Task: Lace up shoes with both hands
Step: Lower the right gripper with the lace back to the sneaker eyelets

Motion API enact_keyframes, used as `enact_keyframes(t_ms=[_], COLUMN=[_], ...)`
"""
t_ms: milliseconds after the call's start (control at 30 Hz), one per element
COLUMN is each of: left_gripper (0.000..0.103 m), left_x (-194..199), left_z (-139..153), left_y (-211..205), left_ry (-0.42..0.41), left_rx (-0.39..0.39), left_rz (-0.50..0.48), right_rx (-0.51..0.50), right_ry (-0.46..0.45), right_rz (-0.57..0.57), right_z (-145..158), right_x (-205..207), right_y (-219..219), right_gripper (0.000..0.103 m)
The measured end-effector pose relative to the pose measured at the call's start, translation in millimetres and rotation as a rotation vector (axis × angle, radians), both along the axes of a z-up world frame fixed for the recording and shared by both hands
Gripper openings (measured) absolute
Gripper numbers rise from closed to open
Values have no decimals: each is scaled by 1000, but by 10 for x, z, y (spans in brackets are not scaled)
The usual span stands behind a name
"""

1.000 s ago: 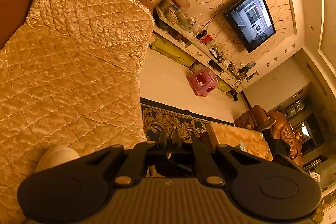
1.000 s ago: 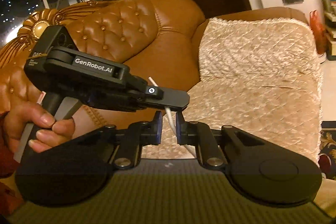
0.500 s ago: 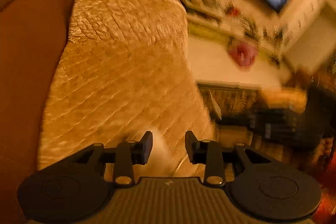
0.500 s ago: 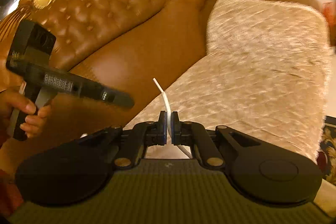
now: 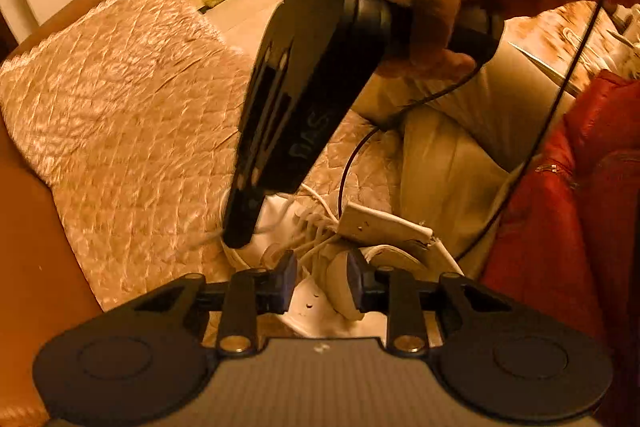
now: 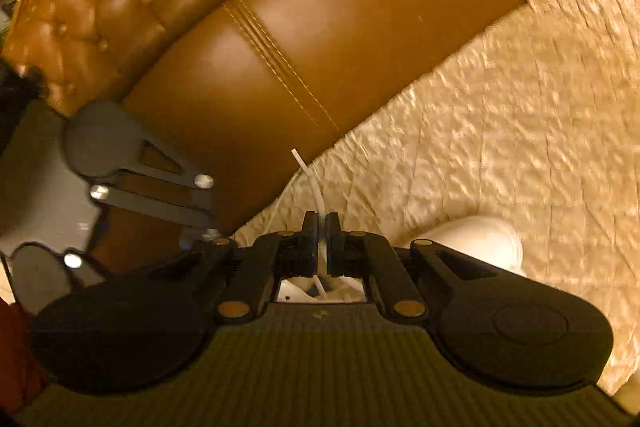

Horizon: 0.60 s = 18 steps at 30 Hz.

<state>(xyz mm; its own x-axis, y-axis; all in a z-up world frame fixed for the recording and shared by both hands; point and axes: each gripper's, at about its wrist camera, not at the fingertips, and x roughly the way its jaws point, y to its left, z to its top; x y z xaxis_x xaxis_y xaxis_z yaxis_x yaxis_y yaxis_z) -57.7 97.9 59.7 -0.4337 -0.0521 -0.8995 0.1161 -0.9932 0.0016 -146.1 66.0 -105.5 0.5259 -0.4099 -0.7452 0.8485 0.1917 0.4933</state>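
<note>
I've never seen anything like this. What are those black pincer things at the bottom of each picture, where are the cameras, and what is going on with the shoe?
There is no robot here: a person holds a hand-operated two-finger gripper in each hand, and each gripper carries a wide-angle camera looking along its fingers. So each picture shows its own gripper at the bottom. The left gripper is open, its jaws having just been moving, with nothing pinched; it points down at a white shoe lying on a quilted sofa cover. Crossing that view is the other tool, held by a hand in a red sleeve. The right gripper is shut on a white lace end, which sticks up above the fingers. Behind it is a brown leather sofa.
</note>
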Motion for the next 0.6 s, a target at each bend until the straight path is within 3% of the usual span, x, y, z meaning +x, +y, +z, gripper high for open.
enact_keyframes(t_ms=[233,300,367,433,500,567,600], left_gripper=[33,39,53,55,53,37,36], left_x=[16,30,29,23,-33,-101,-128], left_z=[95,127,143,154,108,27,-7], left_y=[-7,-3,4,11,56,107,122], left_ry=[-15,-13,-7,1,-2,0,11], left_rx=[23,28,34,41,26,38,58], left_rz=[-29,-26,-40,-58,-82,-116,-131], right_rx=[64,79,97,117,134,142,147], right_ry=[-75,-89,-86,-81,-108,-121,-122], right_rz=[-16,-3,14,15,-11,-37,-50], right_z=[-85,-106,-132,-179,-221,-241,-256], right_x=[-15,-2,-6,-32,-113,-188,-213], right_y=[85,129,176,233,278,330,361], right_gripper=[6,6,6,6,6,6,6])
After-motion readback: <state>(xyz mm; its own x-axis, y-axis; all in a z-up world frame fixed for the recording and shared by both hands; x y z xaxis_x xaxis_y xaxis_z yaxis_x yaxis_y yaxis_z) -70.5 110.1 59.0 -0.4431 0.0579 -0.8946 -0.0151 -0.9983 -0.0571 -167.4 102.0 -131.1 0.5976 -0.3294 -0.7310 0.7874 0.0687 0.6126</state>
